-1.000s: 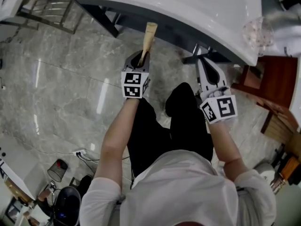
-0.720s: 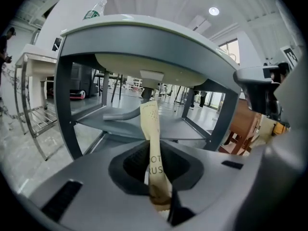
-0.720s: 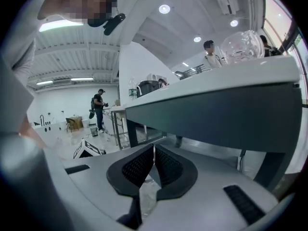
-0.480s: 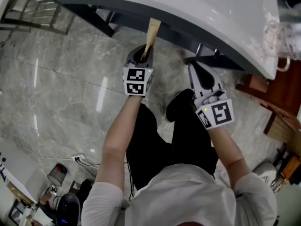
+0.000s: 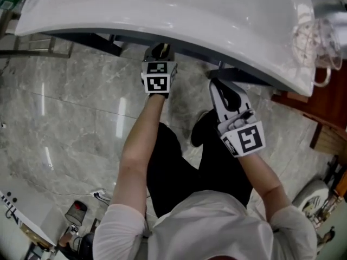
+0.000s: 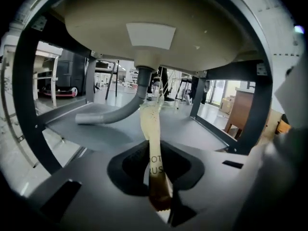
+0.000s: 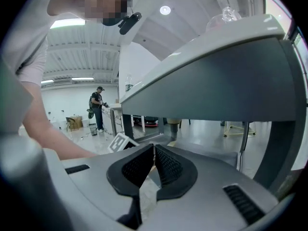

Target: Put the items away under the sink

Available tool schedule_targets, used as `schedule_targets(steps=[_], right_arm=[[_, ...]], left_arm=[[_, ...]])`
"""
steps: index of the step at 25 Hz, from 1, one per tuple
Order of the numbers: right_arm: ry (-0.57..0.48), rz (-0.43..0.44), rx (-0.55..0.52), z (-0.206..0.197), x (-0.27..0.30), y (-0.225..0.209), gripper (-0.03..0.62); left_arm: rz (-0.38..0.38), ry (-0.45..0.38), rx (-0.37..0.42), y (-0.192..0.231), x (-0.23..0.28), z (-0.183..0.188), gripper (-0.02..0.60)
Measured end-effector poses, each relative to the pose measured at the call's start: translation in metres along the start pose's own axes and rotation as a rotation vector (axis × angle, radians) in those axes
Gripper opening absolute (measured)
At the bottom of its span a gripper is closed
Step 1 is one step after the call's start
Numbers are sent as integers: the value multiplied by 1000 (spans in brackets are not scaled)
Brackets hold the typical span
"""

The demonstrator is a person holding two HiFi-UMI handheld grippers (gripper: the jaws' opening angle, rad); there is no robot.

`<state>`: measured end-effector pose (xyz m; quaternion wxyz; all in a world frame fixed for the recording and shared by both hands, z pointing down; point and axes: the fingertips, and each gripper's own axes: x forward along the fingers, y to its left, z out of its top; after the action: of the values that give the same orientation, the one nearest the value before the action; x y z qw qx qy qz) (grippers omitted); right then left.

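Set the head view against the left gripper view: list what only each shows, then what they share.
Head view only: the white top of the sink, the right tongs, the person's arms, a glass jug. Left gripper view only: the drain pipe, the grey shelf below it, the beige packet clamped in the left tongs. Shared: the sink and the left tongs.

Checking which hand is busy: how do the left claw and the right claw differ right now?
The left claw is clamped on a slim tan packet; the right claw is shut with nothing between its jaws. The left claw reaches under the sink, while the right claw sits short of its front rim. Both point toward the sink.
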<state>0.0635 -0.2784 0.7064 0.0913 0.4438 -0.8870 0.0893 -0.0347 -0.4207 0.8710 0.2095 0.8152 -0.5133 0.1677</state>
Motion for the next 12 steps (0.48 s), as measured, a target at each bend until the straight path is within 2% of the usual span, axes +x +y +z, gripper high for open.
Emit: schedule_targets(steps=[1,2,3,7,12], right_arm=[[6,13,1,-2,-2,1,38],[14,24,4,-5,-4,2,37],[21,30,11,-7,-6,2,37],[41,32,48,-10,-6,0,37],[71,47,55,2,-5,2,37]], left_arm=[[7,-7,5,1,8,11,75],[9,-12,11,1,13,20,134],[4,-18,19,-1,15,26,163],[-15,-53,54,-9,5,30,186],[27,-85,24,-8,-24,31,186]])
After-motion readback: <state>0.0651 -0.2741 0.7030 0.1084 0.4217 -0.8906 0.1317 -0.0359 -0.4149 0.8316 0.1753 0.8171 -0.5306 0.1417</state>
